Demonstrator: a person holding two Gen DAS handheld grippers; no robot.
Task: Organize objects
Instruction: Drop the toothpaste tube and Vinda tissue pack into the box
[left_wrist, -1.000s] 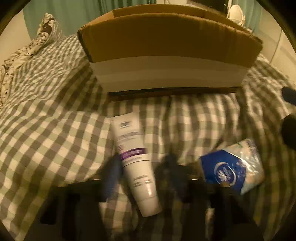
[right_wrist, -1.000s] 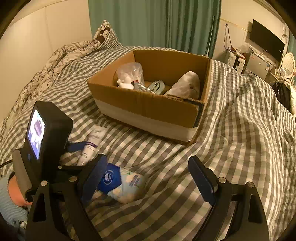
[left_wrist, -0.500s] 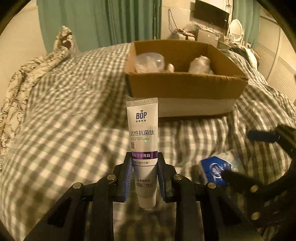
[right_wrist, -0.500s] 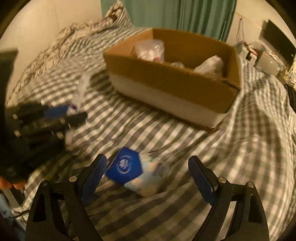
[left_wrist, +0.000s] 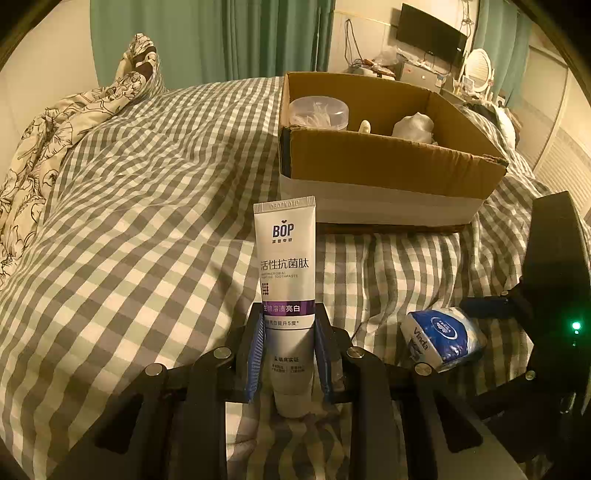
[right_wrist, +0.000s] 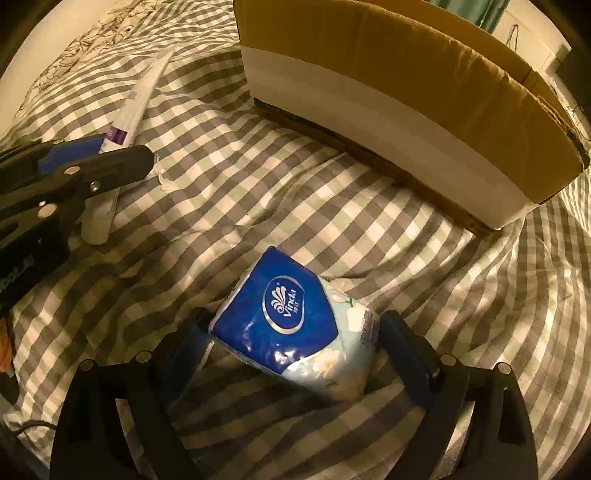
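My left gripper (left_wrist: 288, 354) is shut on a white BOP toothpaste tube (left_wrist: 286, 266) and holds it upright above the bed; the tube also shows in the right wrist view (right_wrist: 129, 107). My right gripper (right_wrist: 291, 354) is open, low over the bed, its fingers on either side of a blue Vinda tissue pack (right_wrist: 291, 325). I cannot tell whether they touch it. The pack shows in the left wrist view (left_wrist: 441, 339) too. An open cardboard box (left_wrist: 388, 184) sits on the bed behind.
The box holds a clear plastic tub (left_wrist: 318, 110) and a white bundle (left_wrist: 413, 125). The grey checked duvet (left_wrist: 147, 221) covers the bed. A floral pillow (left_wrist: 74, 114) lies at far left. Green curtains and a TV stand behind.
My left gripper has lifted a little higher with the toothpaste. My right gripper has dropped and moved forward, so its fingers now flank the tissue pack.
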